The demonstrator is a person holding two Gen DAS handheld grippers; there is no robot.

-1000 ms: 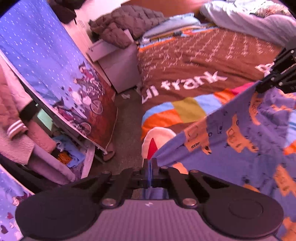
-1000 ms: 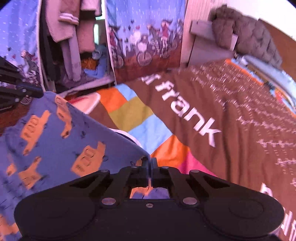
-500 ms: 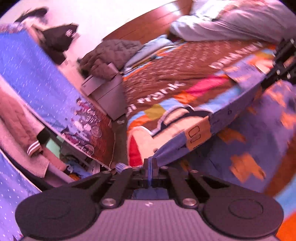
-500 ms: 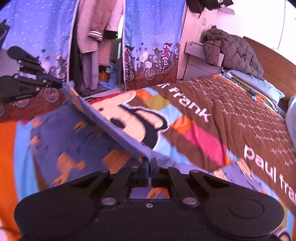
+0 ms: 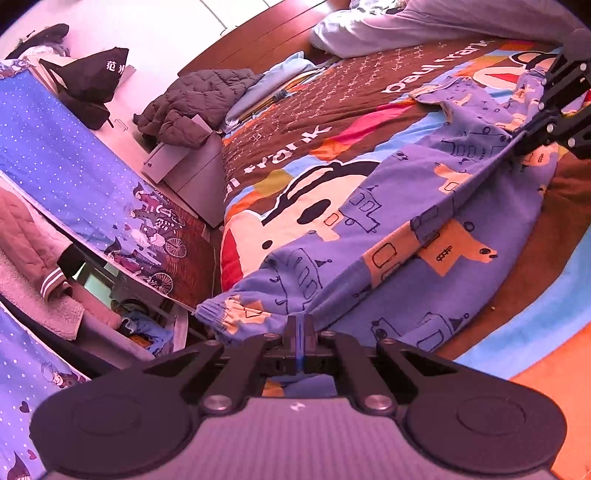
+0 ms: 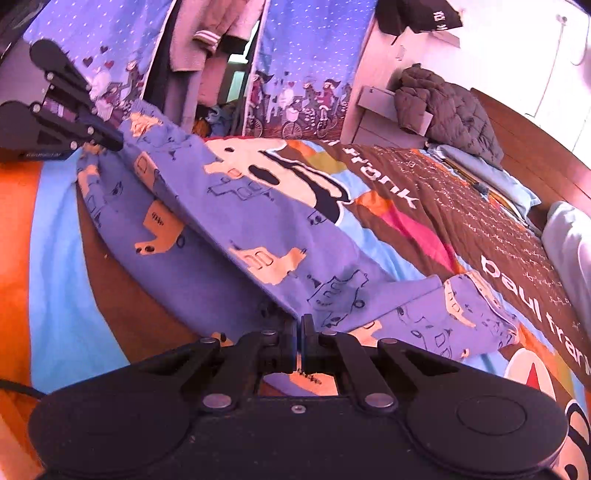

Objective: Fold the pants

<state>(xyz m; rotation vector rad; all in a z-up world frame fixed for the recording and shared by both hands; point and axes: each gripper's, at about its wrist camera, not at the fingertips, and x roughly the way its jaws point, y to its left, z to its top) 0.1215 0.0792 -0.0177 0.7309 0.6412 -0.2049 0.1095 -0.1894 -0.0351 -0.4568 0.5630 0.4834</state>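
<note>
Blue pants (image 5: 388, 236) printed with orange cars are stretched between my two grippers above a patterned bedspread (image 5: 332, 122). My left gripper (image 5: 301, 325) is shut on the fabric beside a gathered cuff (image 5: 221, 314). My right gripper (image 6: 299, 325) is shut on the other end, and a loose leg (image 6: 472, 314) lies on the bed to its right. The pants (image 6: 236, 218) sag onto the bed below a taut edge. Each gripper also shows in the other view: the right gripper (image 5: 517, 146) and the left gripper (image 6: 114, 142).
A brown and multicoloured bedspread (image 6: 461, 206) covers the bed. A grey nightstand (image 5: 184, 166) with a dark quilted jacket (image 5: 192, 103) stands by the bed's far corner. Blue patterned curtains (image 5: 74, 173) and hanging clothes (image 6: 210, 40) line the side; a pale duvet (image 5: 424, 22) lies at the headboard.
Both grippers swung across and came down toward the bed with the pants. The pants, held up hanging a second ago, now lie stretched low over the bedspread with a leg resting on it.
</note>
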